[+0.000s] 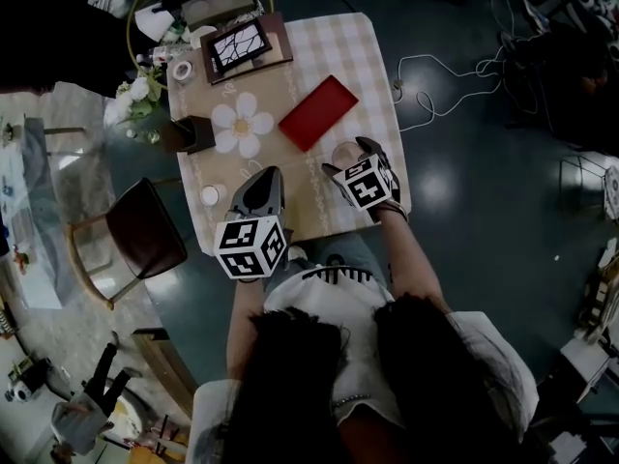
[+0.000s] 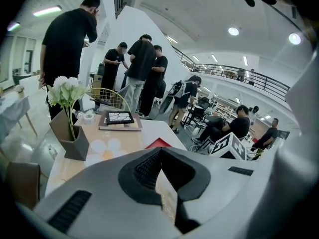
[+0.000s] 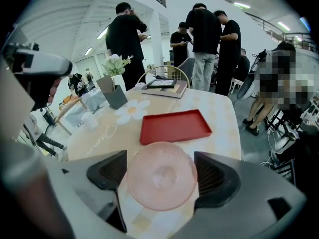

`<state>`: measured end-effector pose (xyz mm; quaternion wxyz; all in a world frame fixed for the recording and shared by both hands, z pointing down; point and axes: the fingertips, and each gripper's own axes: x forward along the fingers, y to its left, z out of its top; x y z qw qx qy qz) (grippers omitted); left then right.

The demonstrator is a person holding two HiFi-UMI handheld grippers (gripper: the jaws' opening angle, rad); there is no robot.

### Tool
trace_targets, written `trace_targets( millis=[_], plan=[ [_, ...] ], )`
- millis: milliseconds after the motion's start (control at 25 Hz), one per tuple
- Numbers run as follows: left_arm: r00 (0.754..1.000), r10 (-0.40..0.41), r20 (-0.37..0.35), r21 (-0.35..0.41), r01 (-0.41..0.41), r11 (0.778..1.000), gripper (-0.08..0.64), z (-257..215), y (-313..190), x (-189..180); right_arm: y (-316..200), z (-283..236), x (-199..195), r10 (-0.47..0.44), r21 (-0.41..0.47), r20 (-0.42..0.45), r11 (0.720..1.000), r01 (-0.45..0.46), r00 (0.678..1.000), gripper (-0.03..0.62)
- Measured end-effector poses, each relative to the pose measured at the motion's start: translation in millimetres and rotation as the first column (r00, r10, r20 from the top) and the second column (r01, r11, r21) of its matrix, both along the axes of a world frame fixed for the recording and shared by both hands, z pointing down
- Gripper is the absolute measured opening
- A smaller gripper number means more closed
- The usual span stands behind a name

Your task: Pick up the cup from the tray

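Right gripper view: the right gripper's [image 3: 160, 169] fingers [image 3: 213, 179] press on either side of a pink, see-through cup [image 3: 159, 185], grasping it by its wall. The cup stands upright, seen from above, centred between them, its long axis vertical. The red tray [image 3: 174, 126] lies just beyond, bare, so the cup is off it and over the checked worktop [image 3: 222, 108]. The left gripper [image 2: 160, 154], its fingers clenched on nothing, hangs apart to the left, farther from the cup. A straight lift looks like the remaining move.
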<state>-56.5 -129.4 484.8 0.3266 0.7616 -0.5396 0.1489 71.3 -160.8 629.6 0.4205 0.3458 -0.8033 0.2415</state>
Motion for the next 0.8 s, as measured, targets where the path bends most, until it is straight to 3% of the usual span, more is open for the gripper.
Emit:
trace_targets(
  millis=[240,480,640,800],
  plan=[
    [1.0,0.0,-0.012,0.014,0.0,1.0,0.008,-3,4,1,-9,-42,3,0.041,0.087,0.082,0.995,-0.048,0.996,0.408],
    [0.998,0.039,-0.045,0.033,-0.037,0.999,0.008,-12,12,9,3,-91,-1,0.011,0.172,0.124,0.985,-0.033,0.992,0.394],
    [0.997,0.056,-0.044,0.052,-0.054,0.997,0.008,-18,18,11,7,-120,3,0.081,0.233,0.174,0.965,-0.121,0.981,0.24],
    [0.996,0.062,-0.065,0.067,-0.057,0.996,0.008,-22,22,11,10,-128,6,0.162,0.218,0.211,0.953,-0.208,0.964,0.079]
  ],
)
